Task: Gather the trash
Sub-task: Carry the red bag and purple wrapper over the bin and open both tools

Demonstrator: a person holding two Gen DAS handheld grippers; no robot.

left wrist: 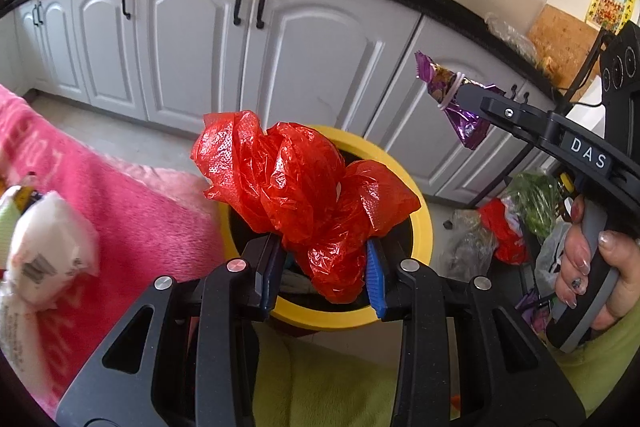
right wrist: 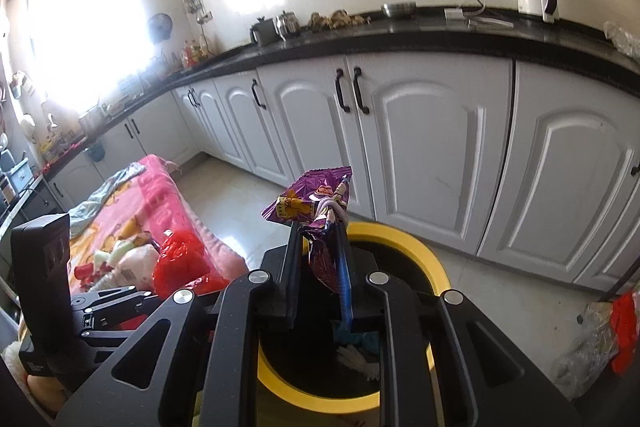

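left gripper [left wrist: 324, 267] clamps a red plastic bag [left wrist: 304, 195], right gripper [right wrist: 320, 263] pinches a purple wrapper [right wrist: 320, 211], above the yellow bin [right wrist: 436, 267].

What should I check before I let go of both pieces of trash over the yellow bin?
1. Left gripper shut on red plastic bag: ok.
2. Right gripper shut on purple snack wrapper: ok.
3. Red plastic bag over the yellow bin opening: ok.
4. Purple snack wrapper over the opening: ok in the right wrist view; it looks off to the side in the left wrist view.
5. Room left inside the bin: cannot tell; some trash shows at the bottom.
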